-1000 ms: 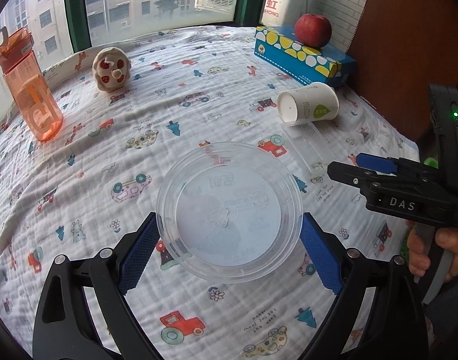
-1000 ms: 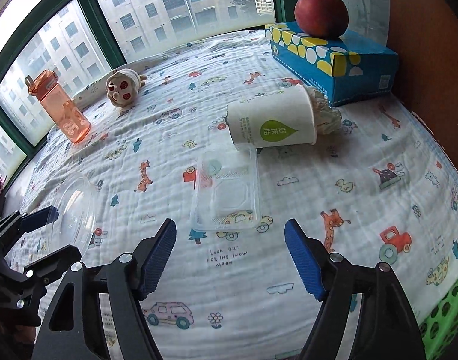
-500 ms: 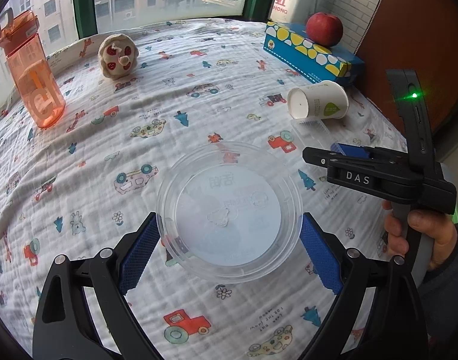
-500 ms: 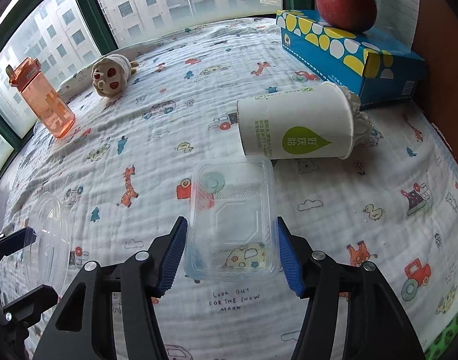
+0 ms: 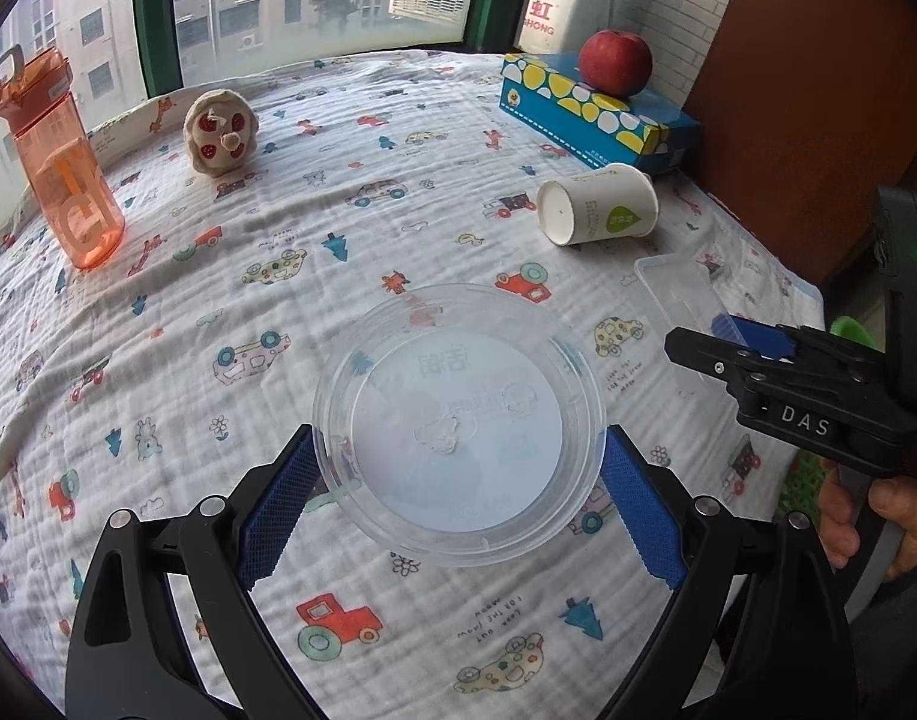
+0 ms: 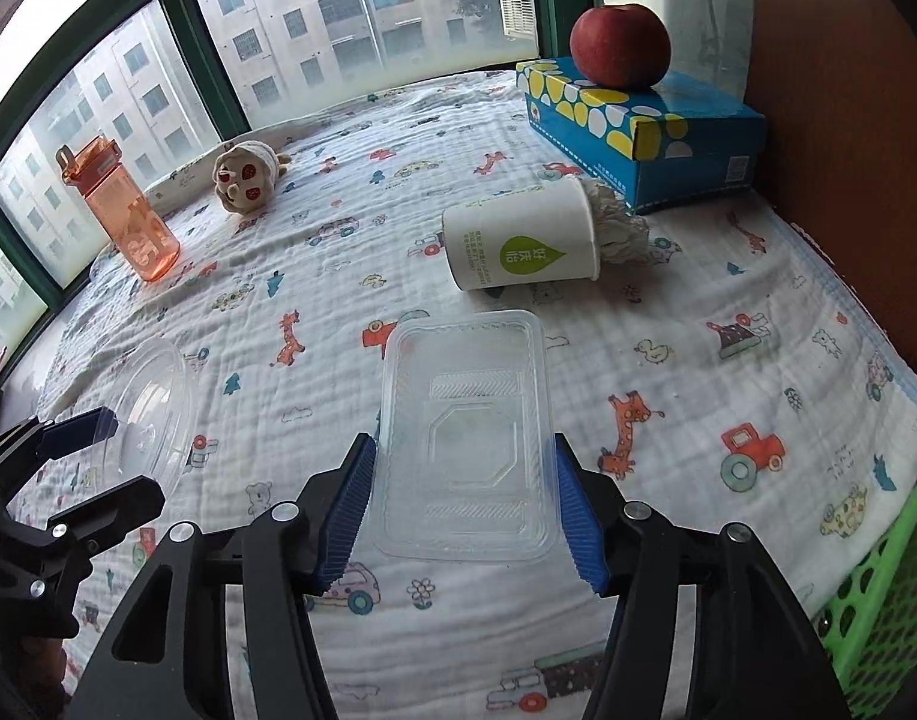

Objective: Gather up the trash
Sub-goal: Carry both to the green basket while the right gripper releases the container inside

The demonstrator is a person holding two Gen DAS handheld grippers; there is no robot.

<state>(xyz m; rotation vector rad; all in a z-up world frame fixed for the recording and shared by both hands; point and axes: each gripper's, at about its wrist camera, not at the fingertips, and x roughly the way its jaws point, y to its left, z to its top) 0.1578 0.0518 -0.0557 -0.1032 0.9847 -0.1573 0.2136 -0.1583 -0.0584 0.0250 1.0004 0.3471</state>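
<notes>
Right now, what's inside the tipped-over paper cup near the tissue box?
From the right wrist view, crumpled white paper bulges out of the paper cup mouth, beside the tissue box. The cup wall hides how far it reaches inside, and anything else in there.

A red apple (image 6: 619, 46) sits on a blue box (image 6: 668, 138) with yellow and white dots; the bottle (image 6: 125, 213) is orange.

Readable lettering
"DAS" on right gripper (image 5: 752, 330) body; "LOOK OUT FOR THE MOON" on bed cover (image 5: 218, 240); "HONG" on window sign (image 5: 539, 18), upper right.
</notes>
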